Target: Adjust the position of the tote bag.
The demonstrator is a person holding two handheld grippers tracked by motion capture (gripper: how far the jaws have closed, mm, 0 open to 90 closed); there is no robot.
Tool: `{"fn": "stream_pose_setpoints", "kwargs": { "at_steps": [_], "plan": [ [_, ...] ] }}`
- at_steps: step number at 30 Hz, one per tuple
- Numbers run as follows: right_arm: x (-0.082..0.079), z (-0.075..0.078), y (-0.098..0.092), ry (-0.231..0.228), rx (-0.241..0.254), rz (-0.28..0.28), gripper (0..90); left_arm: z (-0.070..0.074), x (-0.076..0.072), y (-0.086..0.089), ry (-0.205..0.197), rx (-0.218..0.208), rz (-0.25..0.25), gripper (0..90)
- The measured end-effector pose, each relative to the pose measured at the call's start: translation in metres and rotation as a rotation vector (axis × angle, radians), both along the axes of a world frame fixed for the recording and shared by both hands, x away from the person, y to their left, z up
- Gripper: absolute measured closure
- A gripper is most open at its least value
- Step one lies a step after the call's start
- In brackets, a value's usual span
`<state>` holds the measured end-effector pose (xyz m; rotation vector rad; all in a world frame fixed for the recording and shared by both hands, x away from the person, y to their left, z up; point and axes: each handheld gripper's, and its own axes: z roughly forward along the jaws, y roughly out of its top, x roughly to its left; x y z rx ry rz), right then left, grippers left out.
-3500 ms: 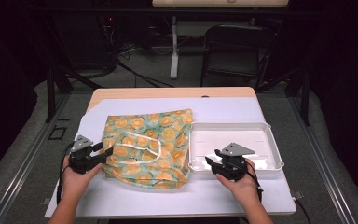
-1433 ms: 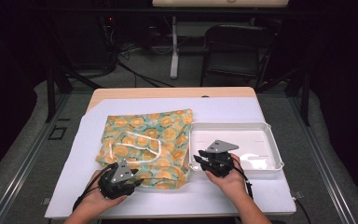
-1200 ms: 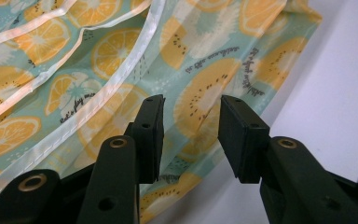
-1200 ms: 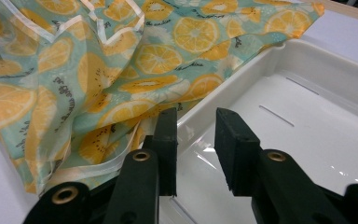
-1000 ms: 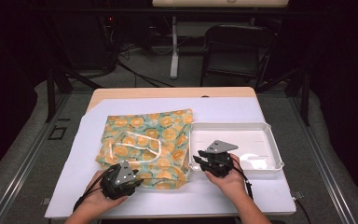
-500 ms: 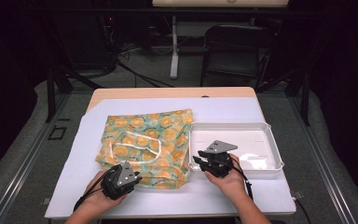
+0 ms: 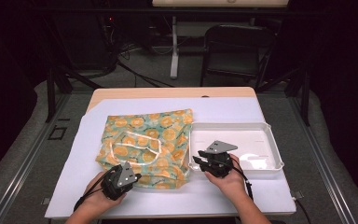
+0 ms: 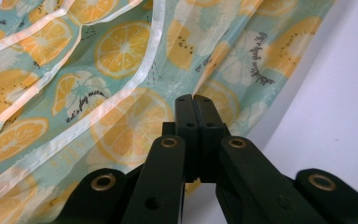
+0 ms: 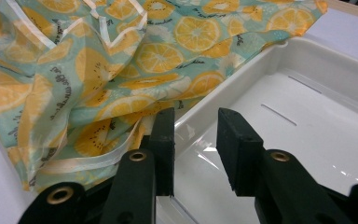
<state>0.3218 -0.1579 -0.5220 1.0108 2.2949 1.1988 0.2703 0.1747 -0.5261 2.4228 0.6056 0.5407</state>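
At surface's near edge, left claw (image 8: pixel 193 105) just closed, clamped on citrus-print bag (image 7: pixel 147 140) hem. Right claw (image 9: pixel 195 122) apart astride white tray (image 7: pixel 265 130) rim; bag at its ten o'clock.

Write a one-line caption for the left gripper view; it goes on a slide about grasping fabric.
Left gripper, jaws just closed, pinching the edge of the citrus-print bag on the white table cover.

Your left tongs (image 8: pixel 193 100) have just been closing and now sit pressed together; your right tongs (image 9: pixel 195 140) stand parted, both forearms low.
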Motion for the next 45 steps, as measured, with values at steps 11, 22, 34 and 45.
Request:
{"fn": "stream_pose_setpoints", "kwargs": {
  "at_steps": [11, 22, 34, 45],
  "plan": [
    [-0.001, 0.000, 0.000, -0.004, -0.001, 0.001, 67.0, 0.004, 0.000, 0.002, -0.020, -0.019, 0.020, 90.0],
    [-0.001, -0.001, 0.002, -0.005, 0.000, -0.002, 66.7, 0.018, 0.007, 0.005, -0.067, -0.036, 0.055, 90.0],
    [-0.002, 0.001, -0.002, -0.016, 0.008, -0.008, 66.5, 0.056, 0.025, 0.004, -0.152, -0.077, 0.091, 90.0],
    [-0.002, 0.001, -0.002, -0.016, 0.016, -0.019, 66.5, 0.074, 0.043, -0.002, -0.173, -0.127, 0.115, 90.0]
  ]
}}
